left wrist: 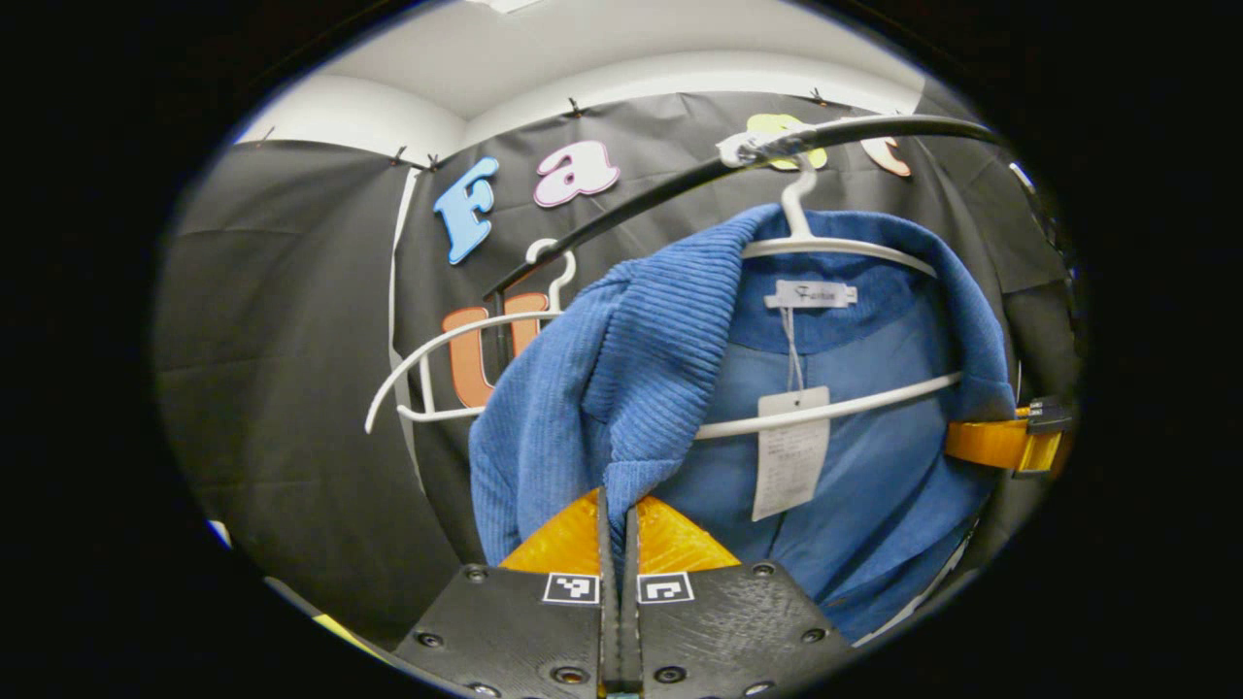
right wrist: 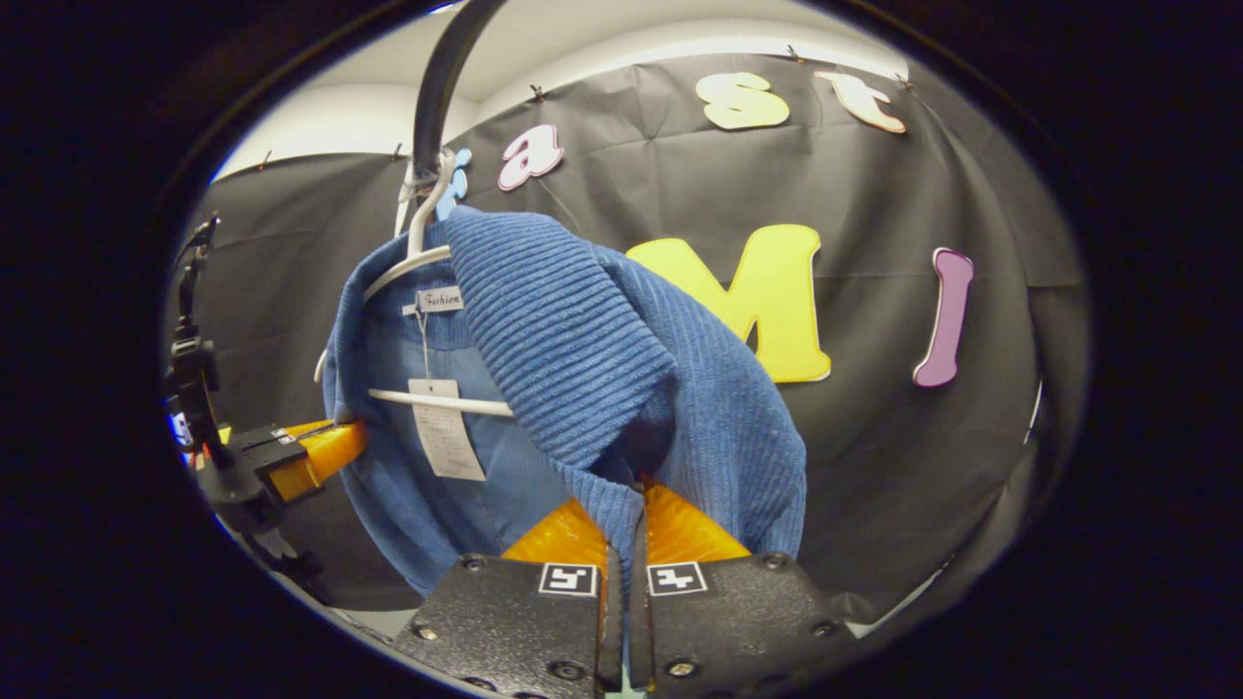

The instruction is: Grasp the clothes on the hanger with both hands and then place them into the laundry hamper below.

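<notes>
Left claw (left wrist: 618, 519) and right claw (right wrist: 626, 515) each pinch a front edge of the blue jacket (left wrist: 855, 485), which hangs on the white hanger (left wrist: 835, 248) from the rail (left wrist: 874, 126). Grasping looks done; next, I think, lift it off and lower it.

A black rail (left wrist: 631, 209) carries two white hangers — one (left wrist: 845, 248) holds the blue garment (left wrist: 621, 379).

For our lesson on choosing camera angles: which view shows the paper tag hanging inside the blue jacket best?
The left gripper view: there the paper tag faces the camera near the middle, hanging by its string below the collar label, over the hanger bar. In the right gripper view the tag is smaller and off to the left.
</notes>
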### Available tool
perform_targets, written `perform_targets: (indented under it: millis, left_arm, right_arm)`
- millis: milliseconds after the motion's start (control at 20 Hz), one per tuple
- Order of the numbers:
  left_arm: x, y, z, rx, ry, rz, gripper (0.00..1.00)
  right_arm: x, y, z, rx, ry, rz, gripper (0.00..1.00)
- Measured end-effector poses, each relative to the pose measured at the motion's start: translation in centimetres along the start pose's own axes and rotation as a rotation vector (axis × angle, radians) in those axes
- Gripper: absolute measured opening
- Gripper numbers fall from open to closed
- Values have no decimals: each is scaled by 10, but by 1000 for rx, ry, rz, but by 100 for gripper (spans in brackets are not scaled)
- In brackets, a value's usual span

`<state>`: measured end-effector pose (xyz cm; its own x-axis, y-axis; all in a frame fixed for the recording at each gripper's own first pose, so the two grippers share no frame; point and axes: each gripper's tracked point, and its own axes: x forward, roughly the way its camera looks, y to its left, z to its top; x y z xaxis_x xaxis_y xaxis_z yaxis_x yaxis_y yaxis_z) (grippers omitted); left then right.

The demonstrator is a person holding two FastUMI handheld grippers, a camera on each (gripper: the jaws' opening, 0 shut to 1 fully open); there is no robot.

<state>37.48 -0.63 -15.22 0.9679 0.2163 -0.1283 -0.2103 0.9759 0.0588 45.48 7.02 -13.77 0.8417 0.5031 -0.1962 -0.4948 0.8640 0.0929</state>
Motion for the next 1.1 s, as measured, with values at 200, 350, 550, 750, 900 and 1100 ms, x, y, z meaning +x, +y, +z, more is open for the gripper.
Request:
perform_targets:
  millis: [200, 350, 550, 750, 900, 1100]
  left_arm:
    - [-4, 21, 11, 11, -17, 44, 0]
    - [-4, 29, 16, 33, -22, 47, 0]
    - [-5, 32, 22, 35, -29, 45, 0]
    - [-3, 42, 34, 23, -40, 54, 3]
    - [1, 49, 38, 14, -41, 65, 0]
    - [4, 50, 42, 20, -54, 71, 0]
  right_arm:
    - [-14, -11, 7, 38, -3, 56, 6]
    - [-27, -22, 13, 70, -10, 82, 6]
    - [-34, -37, 24, 89, -10, 62, 6]
    - [-45, -45, 40, 108, -16, 54, 6]
    - [-53, -26, 34, 90, 47, 147, 6]
    - [-60, -16, 30, 19, 62, 188, 6]
